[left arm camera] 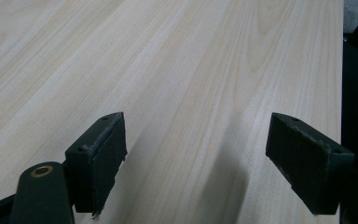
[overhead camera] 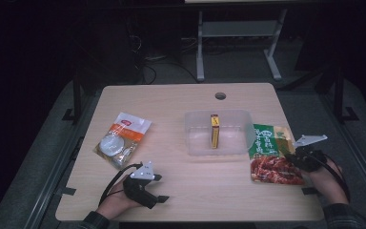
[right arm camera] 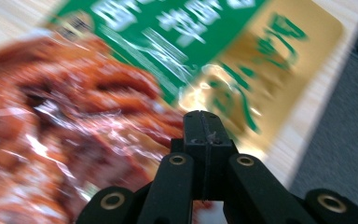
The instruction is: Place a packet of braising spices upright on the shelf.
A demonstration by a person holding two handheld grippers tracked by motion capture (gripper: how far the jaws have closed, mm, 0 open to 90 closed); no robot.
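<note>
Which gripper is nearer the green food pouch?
Right. The right gripper is at the green food pouch's right edge, jaws closed on it. The left gripper rests open, far across the table.

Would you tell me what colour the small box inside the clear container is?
Yellow with a red end; the small box shows best in the high view.
</note>
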